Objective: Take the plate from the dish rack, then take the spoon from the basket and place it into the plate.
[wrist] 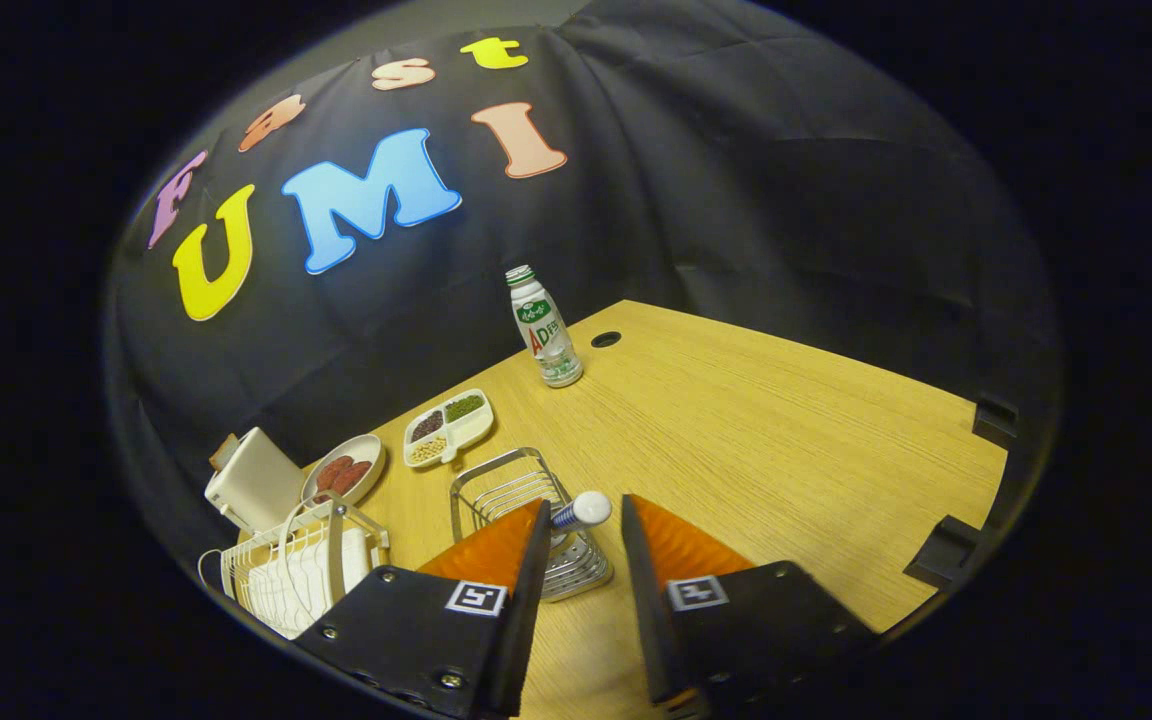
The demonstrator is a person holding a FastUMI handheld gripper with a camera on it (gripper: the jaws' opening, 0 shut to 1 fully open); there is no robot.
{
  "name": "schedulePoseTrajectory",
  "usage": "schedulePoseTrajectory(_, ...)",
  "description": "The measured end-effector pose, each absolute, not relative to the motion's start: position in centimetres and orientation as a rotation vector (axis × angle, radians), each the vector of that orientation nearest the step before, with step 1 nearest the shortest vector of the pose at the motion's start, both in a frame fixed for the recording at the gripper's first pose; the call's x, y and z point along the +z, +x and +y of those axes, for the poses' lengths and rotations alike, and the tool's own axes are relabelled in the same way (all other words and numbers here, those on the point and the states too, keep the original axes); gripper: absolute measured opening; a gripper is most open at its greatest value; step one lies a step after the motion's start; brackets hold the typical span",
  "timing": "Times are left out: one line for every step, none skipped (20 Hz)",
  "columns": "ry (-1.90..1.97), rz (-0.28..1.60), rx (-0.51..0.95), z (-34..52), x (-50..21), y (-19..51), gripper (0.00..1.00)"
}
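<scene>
The gripper [584, 525] is open, and nothing is held between its orange fingers [496, 545]. The spoon [581, 512] stands in the wire basket [526, 510] on the desk [756, 430], its round white end poking up between the fingertips. The plate [351, 560] sits in the white dish rack [286, 575], just beside the basket. A bottle [543, 328] stands farther off.

One bottle [546, 328], one wire basket [511, 485], one dish rack [286, 570], two food dishes [344, 470].
</scene>
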State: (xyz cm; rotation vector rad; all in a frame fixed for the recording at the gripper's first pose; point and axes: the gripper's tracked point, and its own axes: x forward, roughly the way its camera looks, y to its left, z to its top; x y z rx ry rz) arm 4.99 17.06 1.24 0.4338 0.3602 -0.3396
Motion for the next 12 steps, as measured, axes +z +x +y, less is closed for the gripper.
schedulePoseTrajectory(0.411, 0.375, -0.355, 16.8, 1.0, 5.0, 0.23)
schedulePoseTrajectory(0.402, 0.370, -0.362, 16.5, 1.4, 5.2, 0.24)
schedulePoseTrajectory(0.412, 0.355, -0.349, 16.7, 1.9, 5.5, 0.23)
schedulePoseTrajectory(0.423, 0.329, -0.313, 17.3, 2.6, 6.2, 0.18)
schedulePoseTrajectory(0.416, 0.327, -0.300, 17.8, 3.3, 6.3, 0.09)
schedulePoseTrajectory(0.393, 0.350, -0.302, 17.6, 2.5, 6.4, 0.09)
schedulePoseTrajectory(0.384, 0.349, -0.302, 17.6, 3.0, 6.8, 0.09)
schedulePoseTrajectory(0.376, 0.351, -0.302, 17.8, 3.3, 7.5, 0.09)
schedulePoseTrajectory(0.356, 0.347, -0.290, 18.1, 4.0, 7.8, 0.09)
schedulePoseTrajectory(0.336, 0.367, -0.290, 18.0, 3.6, 8.0, 0.00)
schedulePoseTrajectory(0.318, 0.371, -0.288, 18.1, 4.0, 8.2, 0.00)
schedulePoseTrajectory(0.297, 0.381, -0.286, 18.1, 4.1, 8.4, 0.00)
